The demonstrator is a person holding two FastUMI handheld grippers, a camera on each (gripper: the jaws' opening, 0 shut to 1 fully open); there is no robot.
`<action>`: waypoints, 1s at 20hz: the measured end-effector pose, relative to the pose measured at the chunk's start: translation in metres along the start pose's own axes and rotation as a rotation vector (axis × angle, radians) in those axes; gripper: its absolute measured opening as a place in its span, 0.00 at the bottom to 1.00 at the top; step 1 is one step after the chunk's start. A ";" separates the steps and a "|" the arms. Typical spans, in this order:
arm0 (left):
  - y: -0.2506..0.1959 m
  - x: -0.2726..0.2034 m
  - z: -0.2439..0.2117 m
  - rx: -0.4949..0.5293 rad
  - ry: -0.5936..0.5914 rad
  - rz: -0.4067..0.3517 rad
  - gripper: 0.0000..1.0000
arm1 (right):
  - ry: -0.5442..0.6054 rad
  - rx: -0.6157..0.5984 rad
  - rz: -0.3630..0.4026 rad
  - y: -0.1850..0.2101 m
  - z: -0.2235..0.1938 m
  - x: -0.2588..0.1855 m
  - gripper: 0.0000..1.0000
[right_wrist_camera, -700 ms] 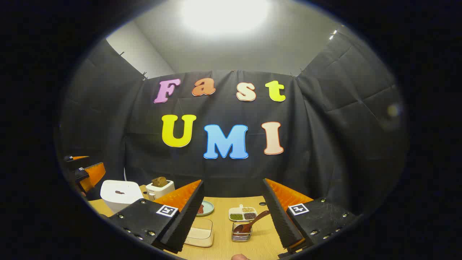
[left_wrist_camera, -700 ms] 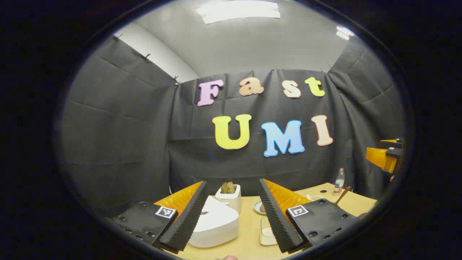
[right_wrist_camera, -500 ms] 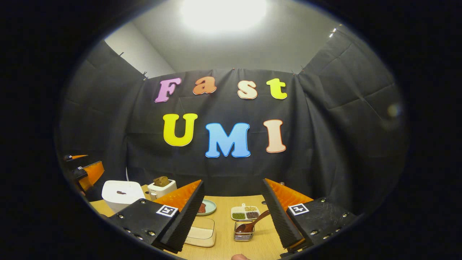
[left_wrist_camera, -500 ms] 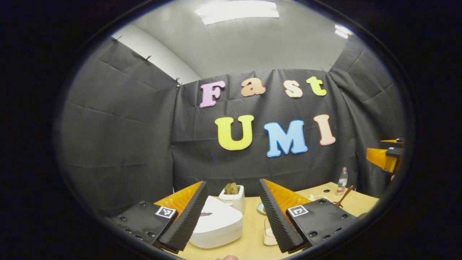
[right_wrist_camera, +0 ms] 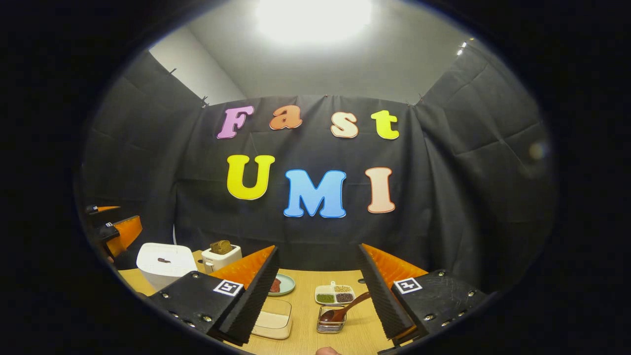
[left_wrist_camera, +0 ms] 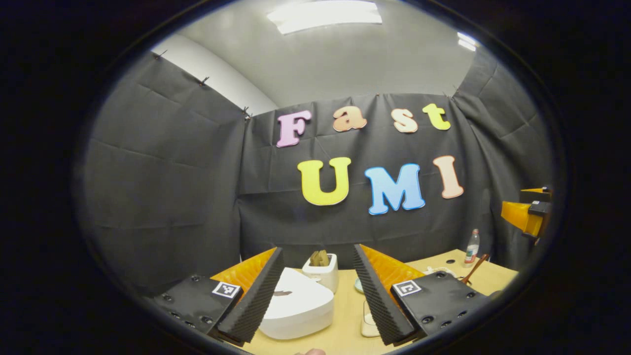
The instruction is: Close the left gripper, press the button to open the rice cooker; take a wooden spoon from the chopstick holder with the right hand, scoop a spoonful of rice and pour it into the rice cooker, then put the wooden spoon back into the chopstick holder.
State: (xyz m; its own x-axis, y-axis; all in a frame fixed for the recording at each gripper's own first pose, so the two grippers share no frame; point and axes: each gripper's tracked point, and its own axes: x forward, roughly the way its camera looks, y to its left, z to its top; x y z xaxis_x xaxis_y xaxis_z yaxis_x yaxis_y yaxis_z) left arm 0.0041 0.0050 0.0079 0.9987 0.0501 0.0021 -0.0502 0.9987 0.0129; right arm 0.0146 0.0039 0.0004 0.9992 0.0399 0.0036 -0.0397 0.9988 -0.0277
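1. The booth is hung with black cloth and lit from the ceiling; a pale wooden bench (right_wrist_camera: 305, 340) carries everything.
2. My left gripper (left_wrist_camera: 315, 296) stands wide and empty above the near edge of the bench. The task wants it closed before the press — if I go down with the fingers spread, they may straddle the button and miss it.
3. The white rice cooker (left_wrist_camera: 296, 308) sits lid down just ahead of it, toward the bench's left side. The dark mark on its lid (left_wrist_camera: 282, 293) may be the button, though I cannot tell; pressing beside it would only shove the cooker along the bench.
4. My right gripper (right_wrist_camera: 318, 296) is also wide and holds nothing. The wooden spoon (right_wrist_camera: 345, 308) leans in the wire chopstick holder (right_wrist_camera: 331, 323) near the bench's front edge, handle tilted up to the right.
5. The holder looks light — a sideways pull on the handle could tip it.
6. A clear box of rice (right_wrist_camera: 272, 320) lies just left of the holder, and a divided dish of grains (right_wrist_camera: 335, 294) behind it; a careless reach could knock either.
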 end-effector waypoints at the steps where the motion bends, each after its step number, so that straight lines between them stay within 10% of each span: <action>1: 0.000 0.001 0.002 0.000 0.000 0.002 0.97 | 0.001 0.000 0.002 0.000 -0.001 0.000 0.95; 11: 0.000 -0.001 0.007 0.007 -0.022 0.022 0.96 | 0.008 0.006 0.005 -0.004 -0.003 0.002 0.95; 20: 0.007 0.006 -0.001 0.002 -0.006 0.035 0.24 | 0.011 -0.001 0.007 0.000 -0.005 0.004 0.95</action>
State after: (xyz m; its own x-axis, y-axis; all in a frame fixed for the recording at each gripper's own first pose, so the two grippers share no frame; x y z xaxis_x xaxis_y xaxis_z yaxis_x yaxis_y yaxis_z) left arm 0.0094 0.0127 0.0068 0.9963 0.0855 0.0082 -0.0856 0.9962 0.0147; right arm 0.0182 0.0034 -0.0041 0.9989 0.0469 -0.0079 -0.0471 0.9985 -0.0283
